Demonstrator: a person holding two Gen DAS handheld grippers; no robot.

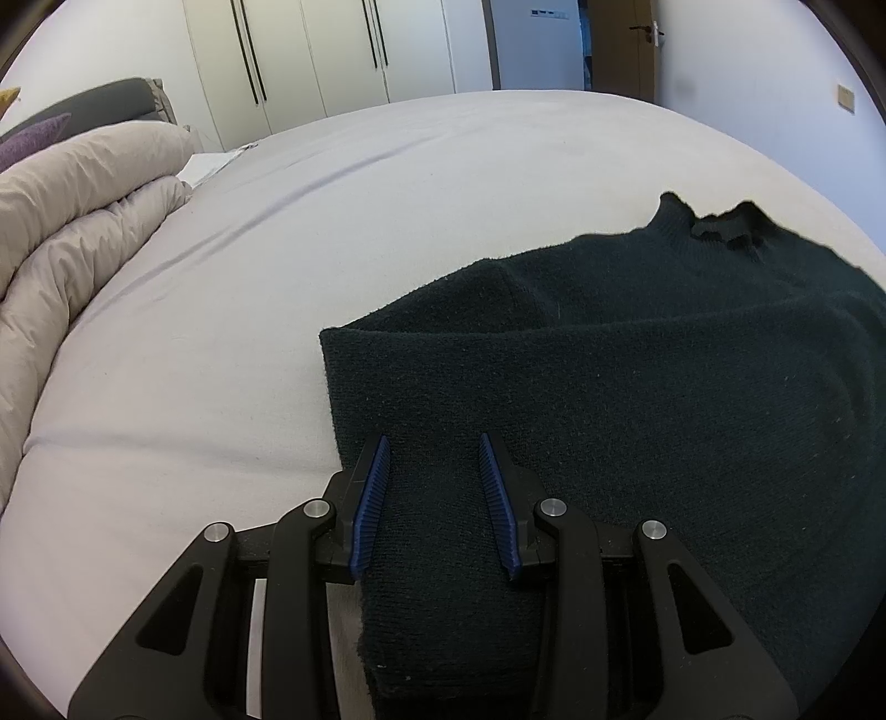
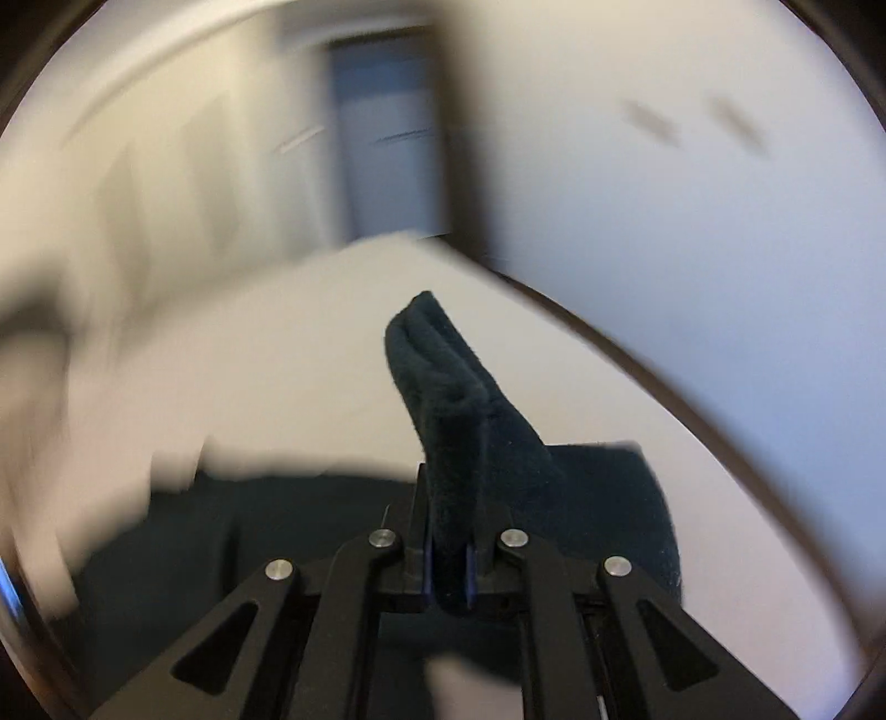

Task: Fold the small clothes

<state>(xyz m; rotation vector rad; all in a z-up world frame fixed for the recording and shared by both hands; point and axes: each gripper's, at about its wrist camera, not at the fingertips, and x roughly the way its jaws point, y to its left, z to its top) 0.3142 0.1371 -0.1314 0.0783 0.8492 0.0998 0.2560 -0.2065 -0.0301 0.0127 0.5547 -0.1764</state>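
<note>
A dark green knit sweater [image 1: 637, 376] lies spread on the white bed sheet [image 1: 332, 232], collar at the far right, one part folded over its body. My left gripper [image 1: 434, 443] is open, its blue pads [image 1: 372, 498] straddling the sweater's near edge just above the fabric. In the right wrist view my right gripper [image 2: 449, 482] is shut on a bunched fold of the sweater [image 2: 443, 387], which sticks up between the jaws, lifted above the rest of the garment [image 2: 609, 498]. That view is blurred by motion.
A beige duvet [image 1: 72, 221] is piled at the bed's left side with dark pillows behind it. White wardrobes [image 1: 332, 50] and a door stand beyond the bed. A wall [image 2: 692, 221] runs along the bed's right edge.
</note>
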